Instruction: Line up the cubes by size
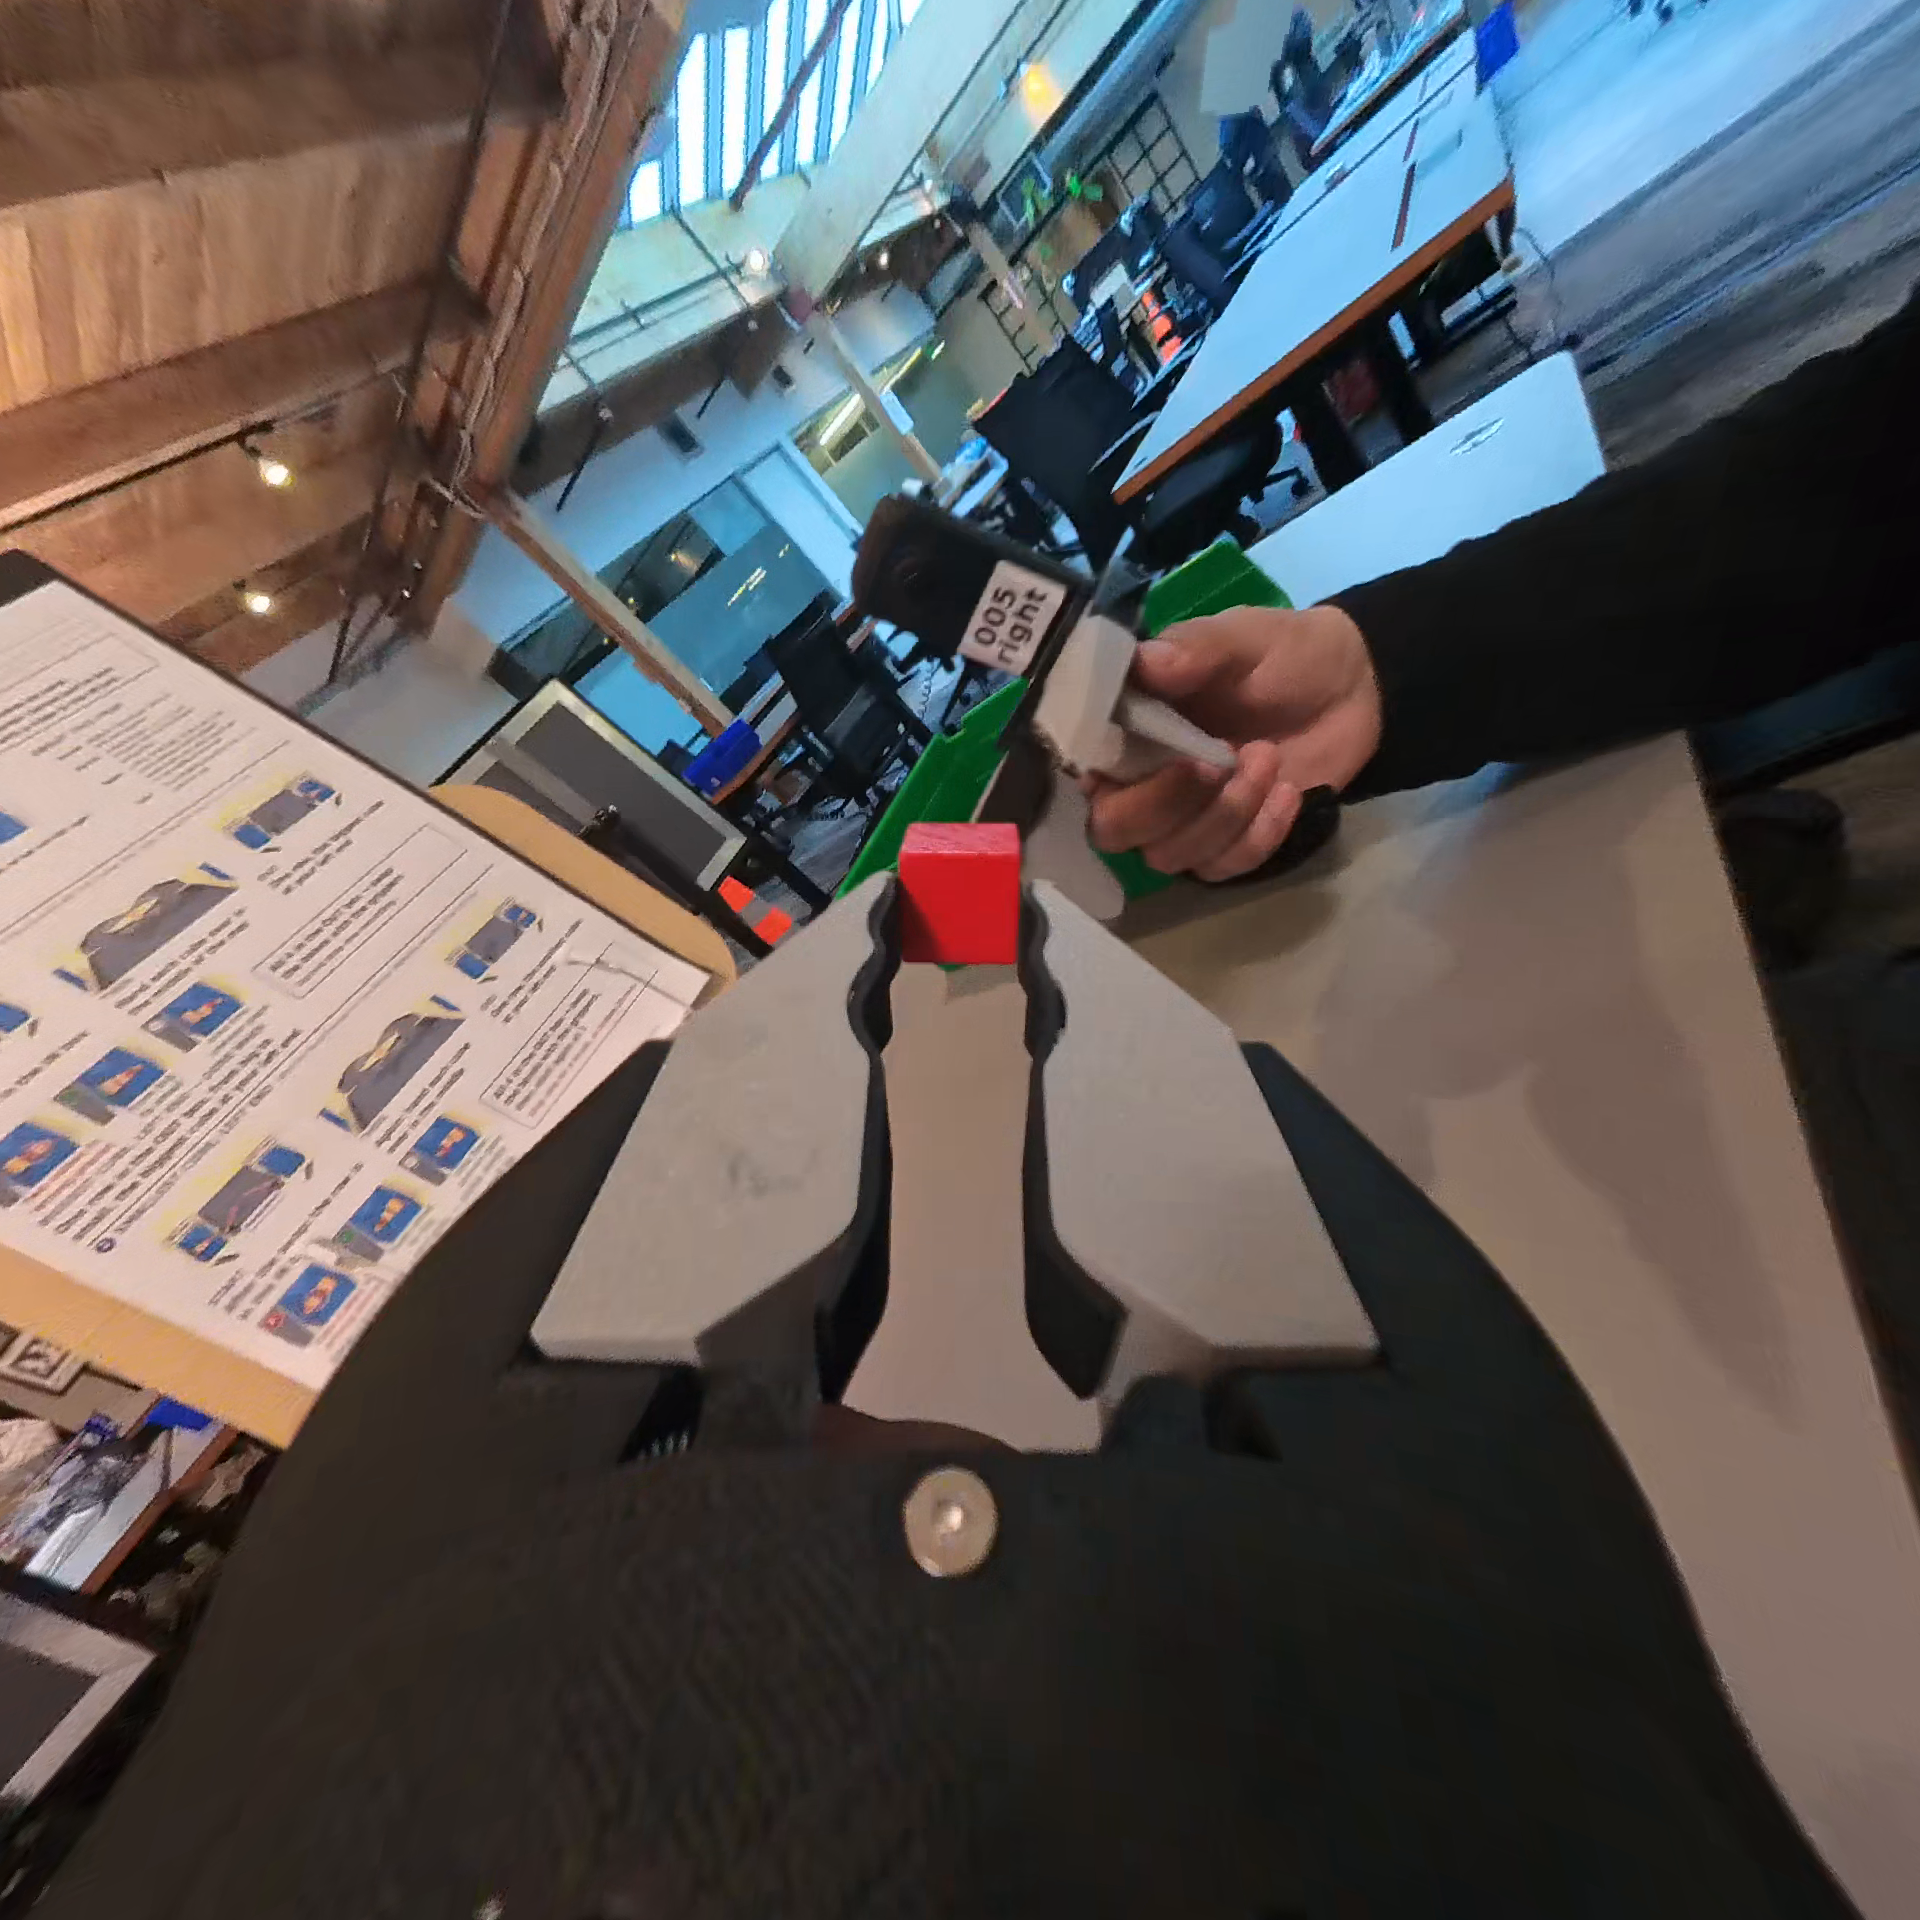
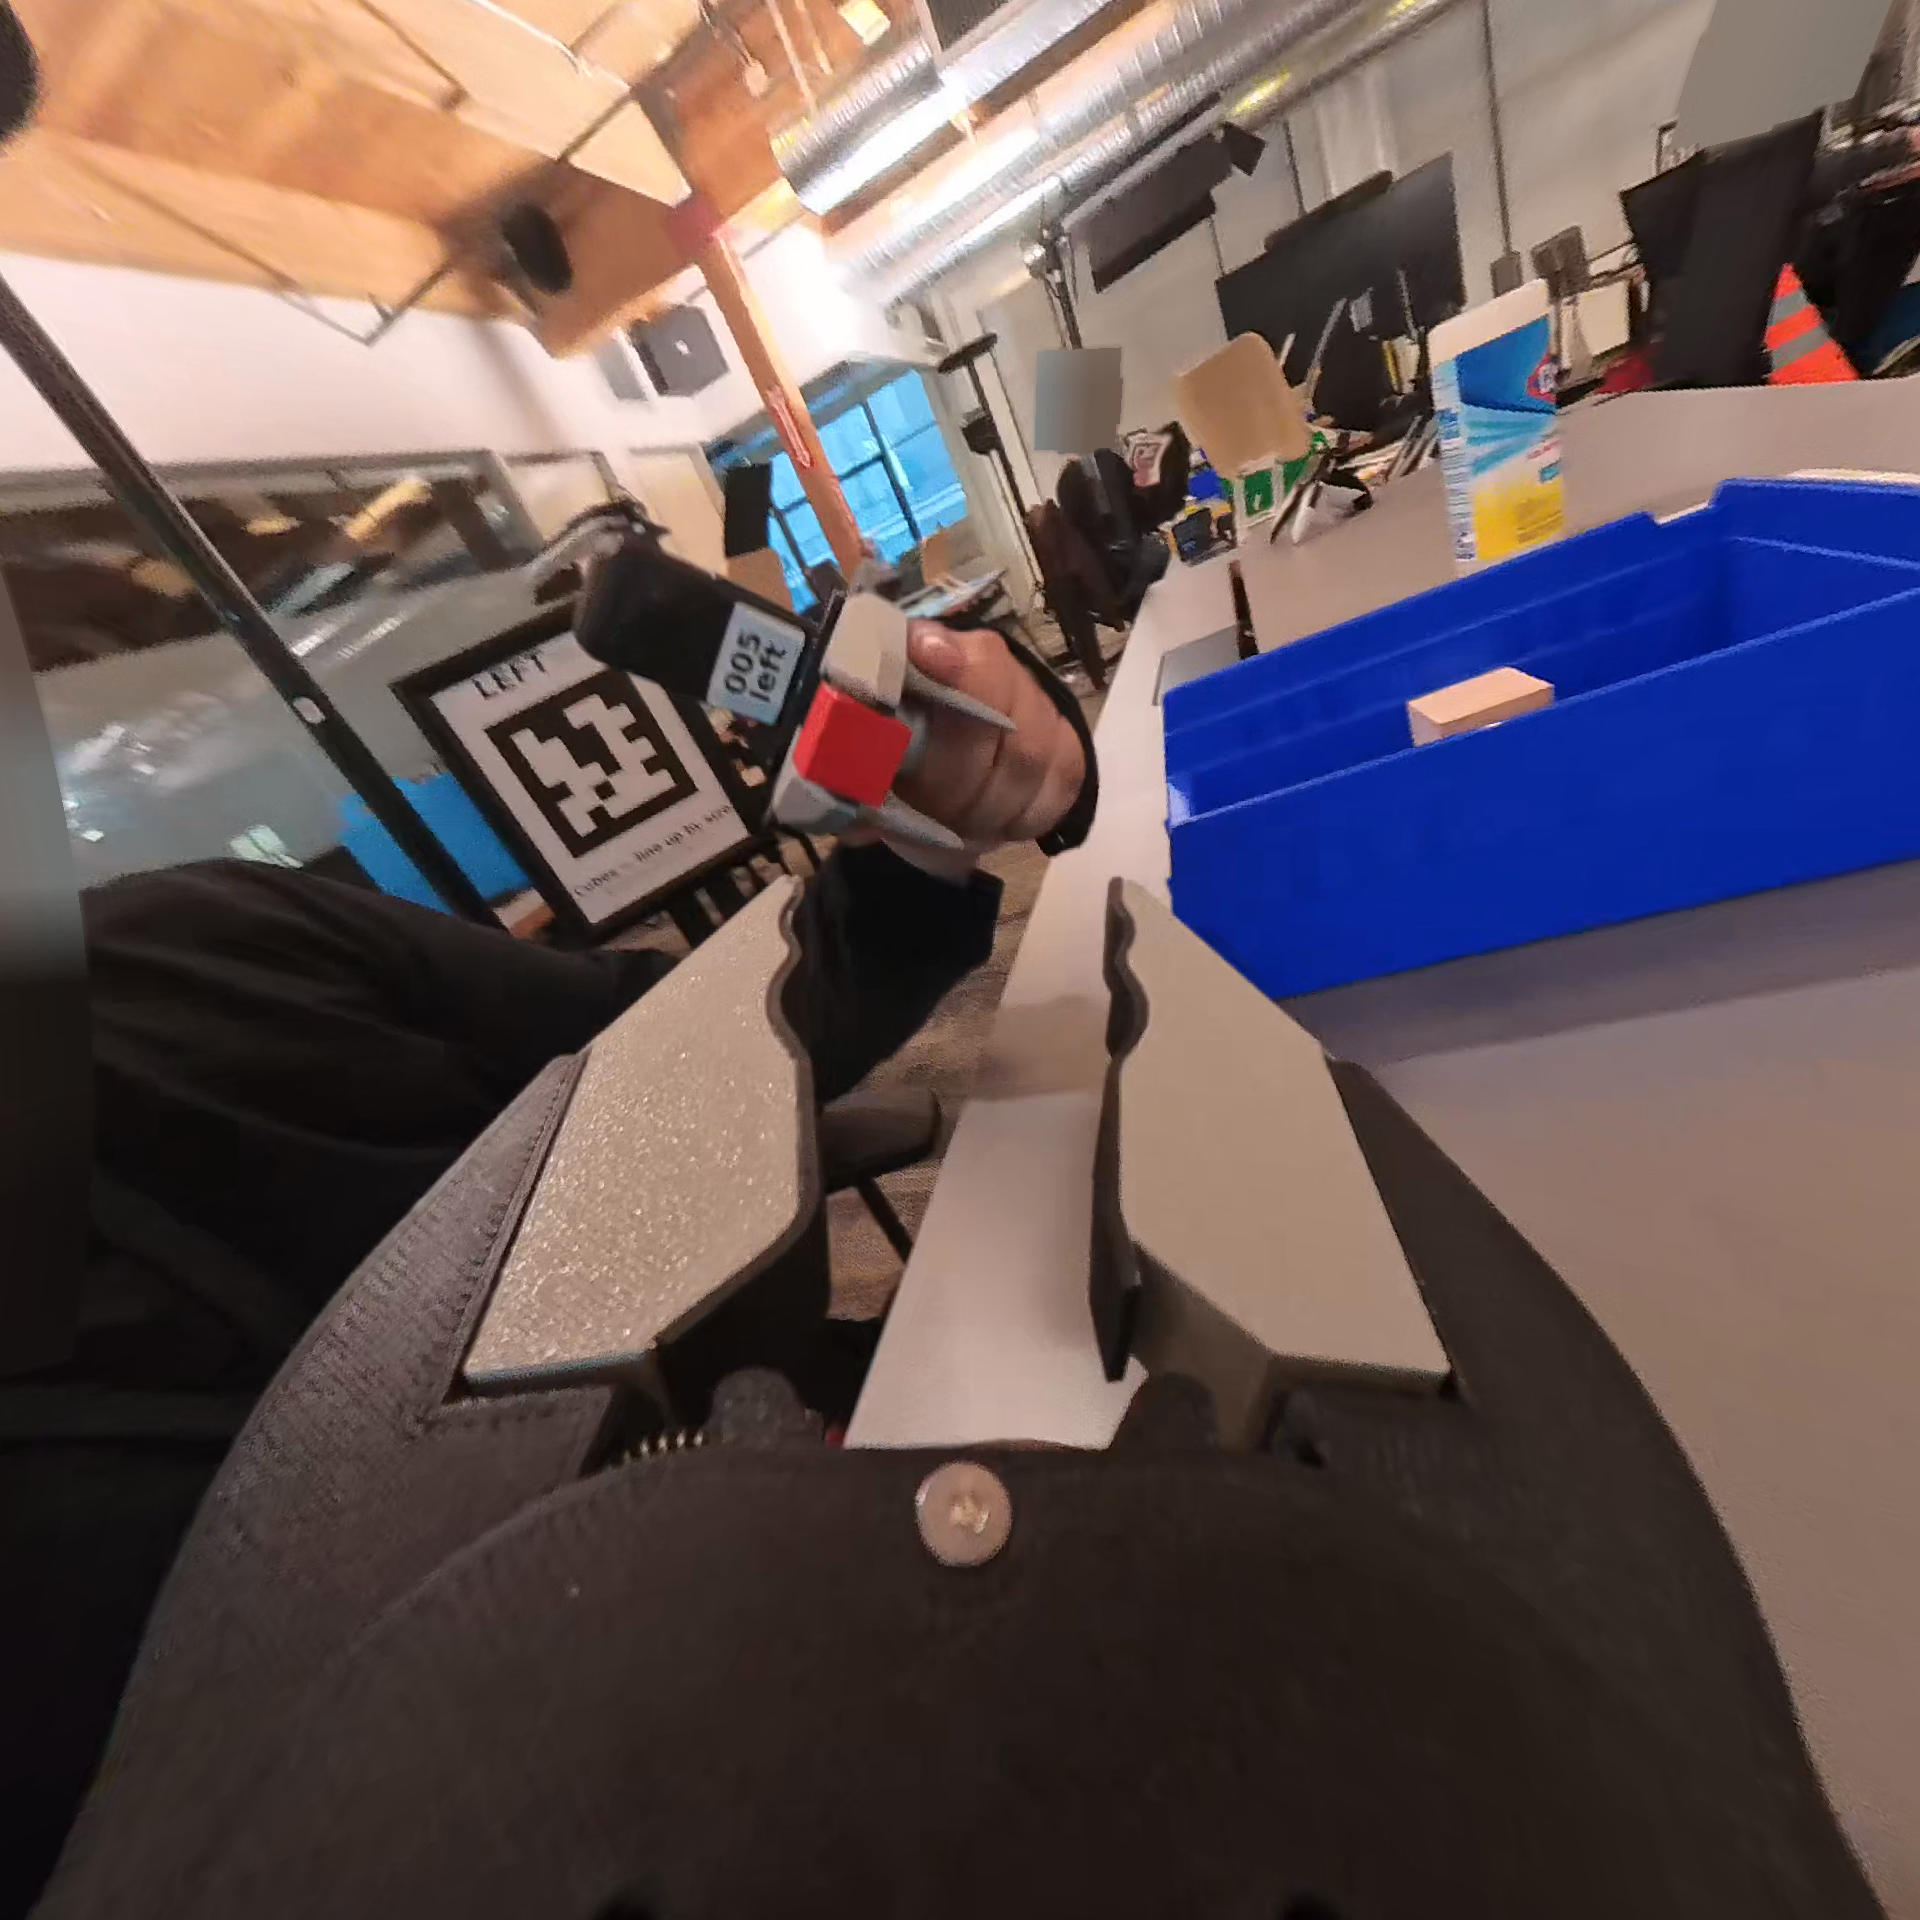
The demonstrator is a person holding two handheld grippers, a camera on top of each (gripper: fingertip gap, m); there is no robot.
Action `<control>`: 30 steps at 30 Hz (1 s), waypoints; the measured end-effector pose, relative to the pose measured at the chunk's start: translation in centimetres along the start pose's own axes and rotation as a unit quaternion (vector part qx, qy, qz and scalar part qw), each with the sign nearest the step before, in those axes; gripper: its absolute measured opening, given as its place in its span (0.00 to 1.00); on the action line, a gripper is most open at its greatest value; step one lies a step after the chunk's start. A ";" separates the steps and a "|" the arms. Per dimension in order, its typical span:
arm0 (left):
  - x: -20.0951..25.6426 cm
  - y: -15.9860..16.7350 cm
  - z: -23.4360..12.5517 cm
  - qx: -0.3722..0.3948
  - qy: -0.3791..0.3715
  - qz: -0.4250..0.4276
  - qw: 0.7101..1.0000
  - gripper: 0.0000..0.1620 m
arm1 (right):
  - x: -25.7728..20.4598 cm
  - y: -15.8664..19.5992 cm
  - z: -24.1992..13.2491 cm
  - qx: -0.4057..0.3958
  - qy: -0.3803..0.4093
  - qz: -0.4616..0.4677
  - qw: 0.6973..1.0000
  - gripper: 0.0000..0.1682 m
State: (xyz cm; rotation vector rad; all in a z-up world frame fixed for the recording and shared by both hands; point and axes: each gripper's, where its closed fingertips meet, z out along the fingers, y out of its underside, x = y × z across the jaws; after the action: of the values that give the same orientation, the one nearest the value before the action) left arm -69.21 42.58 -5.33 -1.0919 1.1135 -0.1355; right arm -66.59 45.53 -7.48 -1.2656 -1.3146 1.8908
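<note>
My left gripper [image 1: 958, 902] is shut on a red cube [image 1: 958, 891], held between the fingertips above the grey table [image 1: 1455, 1039]. The right wrist view shows that same cube [image 2: 850, 750] raised in the air, left of the table edge. My right gripper [image 2: 954, 914] is open and empty, and hangs over the table's near edge. It shows farther off in the left wrist view [image 1: 1049, 831], held by a hand. A pale wooden cube [image 2: 1477, 704] lies inside a blue bin [image 2: 1455, 862].
A green bin [image 1: 1205, 592] stands behind the right gripper. A sheet of printed pictures on a board [image 1: 260, 987] stands to the left. A board with a black and white marker [image 2: 592, 758] stands beyond the table edge. A white and blue container [image 2: 1496, 436] stands behind the blue bin.
</note>
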 end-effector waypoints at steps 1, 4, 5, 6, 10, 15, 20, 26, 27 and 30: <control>0.3 0.0 0.2 0.001 -0.002 0.005 1.000 0.12 | 0.0 0.0 0.0 0.002 -0.005 0.008 1.000 0.32; 0.9 0.8 0.6 -0.014 -0.010 0.021 1.000 0.12 | -0.3 0.2 0.1 -0.002 -0.022 0.027 0.999 0.33; 1.2 1.1 0.7 -0.017 -0.011 0.024 1.000 0.12 | -0.5 0.2 0.2 -0.002 -0.029 0.032 0.999 0.32; 1.4 1.2 0.7 -0.016 -0.015 0.024 0.999 0.12 | -0.4 0.3 0.4 -0.004 -0.029 0.035 0.999 0.32; 2.1 1.7 0.9 -0.025 -0.006 0.037 0.999 0.12 | -0.2 1.3 1.2 -0.026 -0.020 0.036 0.999 0.32; 2.9 1.5 1.1 -0.013 0.006 0.043 0.999 0.12 | -1.0 2.1 2.5 -0.037 -0.046 0.048 0.997 0.31; 3.7 1.8 1.9 -0.018 0.015 0.055 0.998 0.12 | -2.0 2.9 3.3 -0.043 -0.092 0.087 0.991 0.20; 4.0 3.0 2.6 -0.053 0.011 0.078 0.995 0.12 | -1.4 3.3 3.0 -0.050 -0.099 0.130 0.985 0.12; 3.9 3.1 2.6 -0.055 0.007 0.077 0.995 0.12 | -1.3 3.3 2.9 -0.049 -0.094 0.130 0.986 0.11; 3.8 3.6 2.7 -0.066 0.006 0.069 0.995 0.13 | -0.9 3.3 2.8 -0.054 -0.075 0.115 0.989 0.11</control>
State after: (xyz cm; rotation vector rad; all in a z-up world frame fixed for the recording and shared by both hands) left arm -66.73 43.94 -10.45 -1.1277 1.2179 0.0411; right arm -68.37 42.26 -9.88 -1.4047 -1.4156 2.1363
